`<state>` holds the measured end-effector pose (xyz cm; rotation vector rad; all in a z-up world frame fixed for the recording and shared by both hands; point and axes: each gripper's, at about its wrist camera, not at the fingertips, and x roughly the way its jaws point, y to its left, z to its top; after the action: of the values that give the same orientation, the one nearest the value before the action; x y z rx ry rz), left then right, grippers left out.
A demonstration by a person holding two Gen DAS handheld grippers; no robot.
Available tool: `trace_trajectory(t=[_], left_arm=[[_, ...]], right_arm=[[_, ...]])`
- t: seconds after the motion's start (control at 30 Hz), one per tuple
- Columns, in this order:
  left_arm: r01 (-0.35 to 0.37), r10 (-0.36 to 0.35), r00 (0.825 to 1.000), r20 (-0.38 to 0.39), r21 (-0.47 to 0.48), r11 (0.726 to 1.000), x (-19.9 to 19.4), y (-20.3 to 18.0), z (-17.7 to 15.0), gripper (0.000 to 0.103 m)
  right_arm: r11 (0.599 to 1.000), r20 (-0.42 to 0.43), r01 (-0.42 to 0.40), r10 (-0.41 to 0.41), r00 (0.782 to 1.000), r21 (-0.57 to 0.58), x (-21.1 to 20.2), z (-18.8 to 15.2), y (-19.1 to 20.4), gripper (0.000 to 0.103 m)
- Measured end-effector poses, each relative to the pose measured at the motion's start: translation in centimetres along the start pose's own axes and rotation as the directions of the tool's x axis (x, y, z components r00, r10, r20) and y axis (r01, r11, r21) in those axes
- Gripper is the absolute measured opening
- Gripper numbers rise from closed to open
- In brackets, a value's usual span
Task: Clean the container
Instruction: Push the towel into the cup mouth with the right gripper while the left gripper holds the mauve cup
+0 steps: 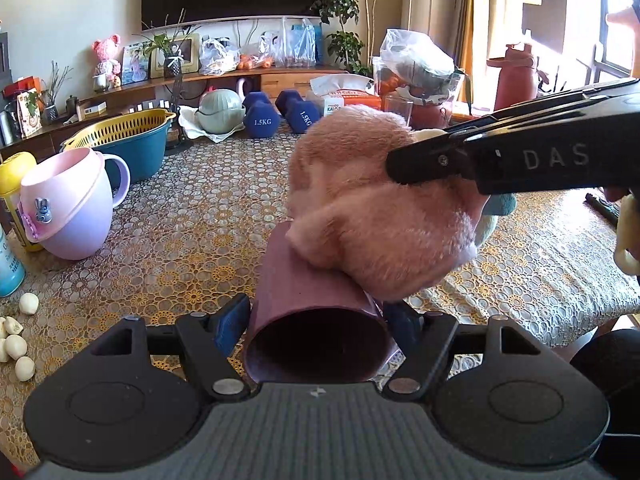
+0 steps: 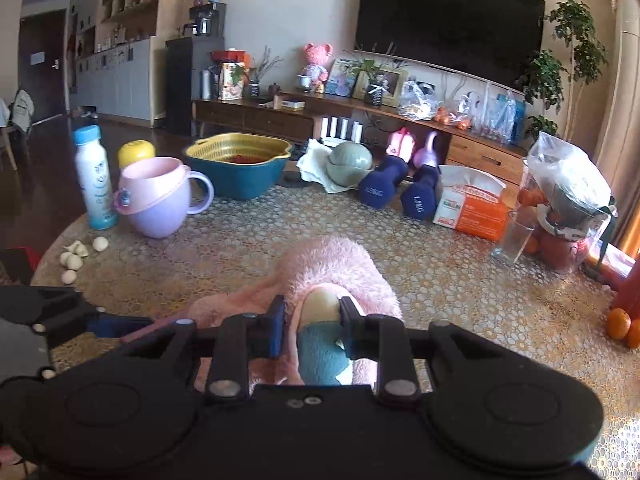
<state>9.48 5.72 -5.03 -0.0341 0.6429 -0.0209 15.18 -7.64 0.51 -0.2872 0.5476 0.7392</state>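
Wiping looks only part done. Left gripper (image 1: 316, 320) fingers squeeze the dark cup (image 1: 316, 320) between them. Right gripper (image 2: 312, 316) fingers pinch the fluffy pink cloth (image 1: 376, 216), which rubs the cup's outside; its inside looks untouched.

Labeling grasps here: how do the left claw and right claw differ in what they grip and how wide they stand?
The left claw stands fairly wide, clamped on a rigid maroon cup lying on its side; the right claw is nearly closed, pinching a soft pink fluffy cloth. The cup's open mouth faces the left wrist camera; the cloth bunches over the cup's far end. Both are black, blue-padded, and loaded.
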Motion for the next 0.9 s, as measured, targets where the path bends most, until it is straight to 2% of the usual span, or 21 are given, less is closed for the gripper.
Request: trace_trajectory(t=[0.1, 0.3, 0.53, 0.77, 0.9], left_arm=[[0.001, 0.000, 1.000, -0.001, 0.018, 1.000, 0.0, -0.5, 0.0, 0.072], [-0.001, 0.001, 1.000, -0.002, 0.024, 1.000, 0.0, -0.7, 0.0, 0.072], [-0.003, 0.003, 1.000, -0.002, 0.030, 1.000, 0.0, -0.7, 0.0, 0.072], [-0.003, 0.002, 1.000, 0.004, 0.048, 0.999, 0.0, -0.9, 0.0, 0.071], [0.005, -0.006, 1.000, 0.009, 0.052, 0.999, 0.1, -1.0, 0.3, 0.071]], right_arm=[[0.997, -0.009, -0.064, 0.063, 0.998, -0.052, -1.0, 0.0, 1.9, 0.027], [0.989, -0.024, -0.075, 0.073, 0.997, -0.128, -0.3, 0.1, 4.6, 0.032], [0.969, -0.010, 0.009, -0.012, 1.000, -0.246, 1.6, -1.1, 5.8, 0.045], [0.978, -0.030, 0.071, -0.079, 0.996, -0.198, 3.8, -2.1, 3.1, 0.037], [0.956, -0.009, 0.150, -0.157, 0.987, -0.250, 4.8, -2.3, 3.0, 0.035]])
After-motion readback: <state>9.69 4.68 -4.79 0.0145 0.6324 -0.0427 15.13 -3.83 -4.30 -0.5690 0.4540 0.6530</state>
